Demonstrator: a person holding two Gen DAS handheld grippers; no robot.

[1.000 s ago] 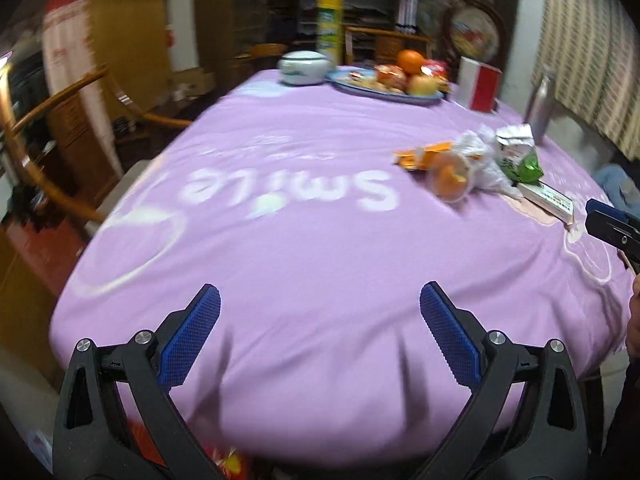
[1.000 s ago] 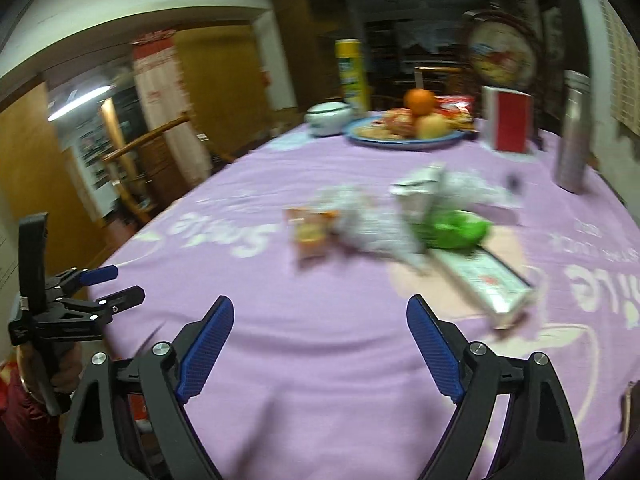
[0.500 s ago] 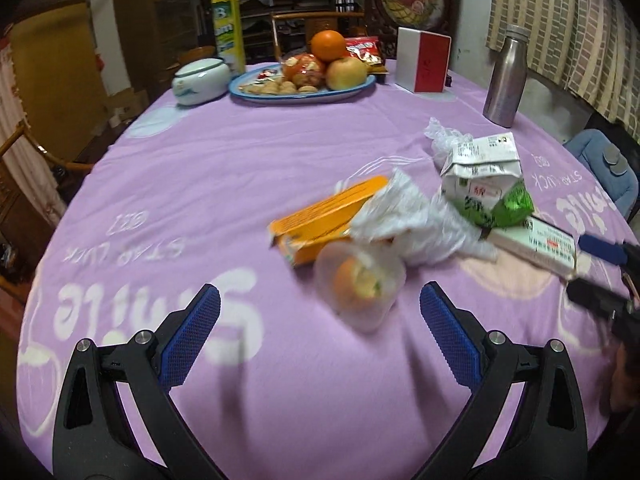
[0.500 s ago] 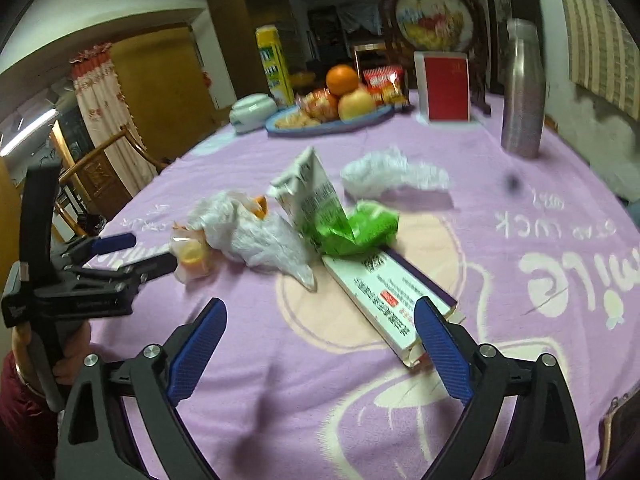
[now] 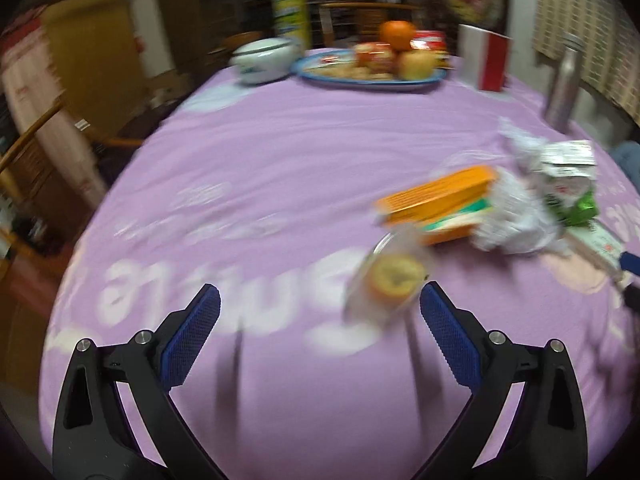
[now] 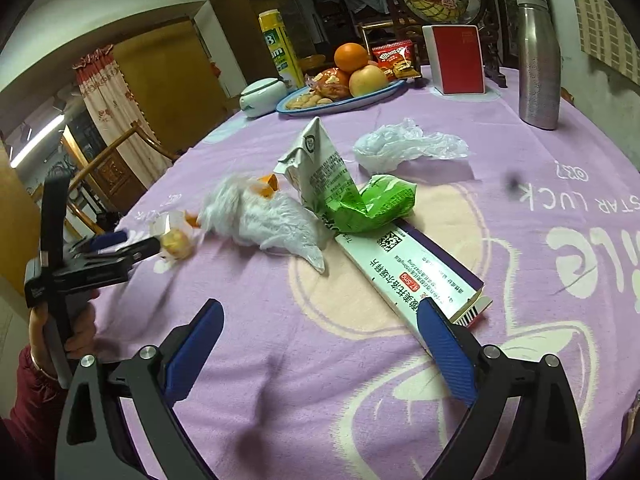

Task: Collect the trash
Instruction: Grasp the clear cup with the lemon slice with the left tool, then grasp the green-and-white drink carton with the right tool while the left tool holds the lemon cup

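Purple-clothed table (image 6: 540, 280) with trash heaped mid-cloth, left gripper (image 5: 320, 320) spread wide and empty just short of clear fruit cup (image 5: 394, 280), right gripper (image 6: 320, 332) opening, empty, over long medicine box (image 6: 412, 268), probably lining up grabs.

In the right wrist view a long flat box (image 6: 412, 272) lies at centre frame on the tablecloth (image 6: 520, 320). A torn carton (image 6: 320, 168) stands at its upper end, a crumpled bag (image 6: 276, 216) to the left. Further left sits what seems a small cup (image 6: 176, 240). A plate of fruit (image 6: 340, 96) occupies the upper centre, a flask (image 6: 536, 60) the upper right.
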